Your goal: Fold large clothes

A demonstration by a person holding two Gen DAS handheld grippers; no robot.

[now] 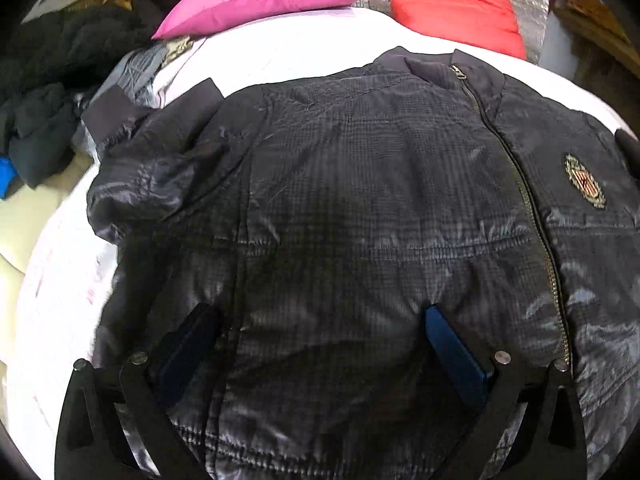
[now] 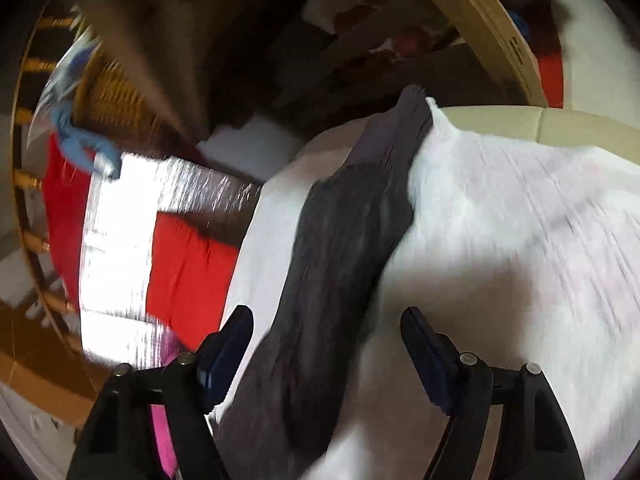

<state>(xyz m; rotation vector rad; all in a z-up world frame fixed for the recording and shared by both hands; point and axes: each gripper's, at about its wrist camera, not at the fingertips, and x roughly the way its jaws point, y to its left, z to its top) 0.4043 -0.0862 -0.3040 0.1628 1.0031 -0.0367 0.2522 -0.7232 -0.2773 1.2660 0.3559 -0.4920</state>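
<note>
Left wrist view — one dark quilted jacket (image 1: 360, 208), zipped, spread front-up on the white bed (image 1: 304, 44), collar toward the pillows at the head, one sleeve doubled over its left shoulder. My left gripper (image 1: 320, 344) hovers over the lower hem, fingers spread, grasping nothing. Right wrist view, blurred — my right gripper (image 2: 326, 344), fingers apart and unclenched, the jacket's other sleeve running between them toward the bed's far corner; I cannot tell whether either finger touches it. Handling, as I judge it: light, soft, padded, slick shell — likely to slide and spring back; best pinched at cuff, hem or shoulder seam. Room: bare sheet beside that sleeve; a clothes pile (image 1: 48, 92) crowds the left edge.
</note>
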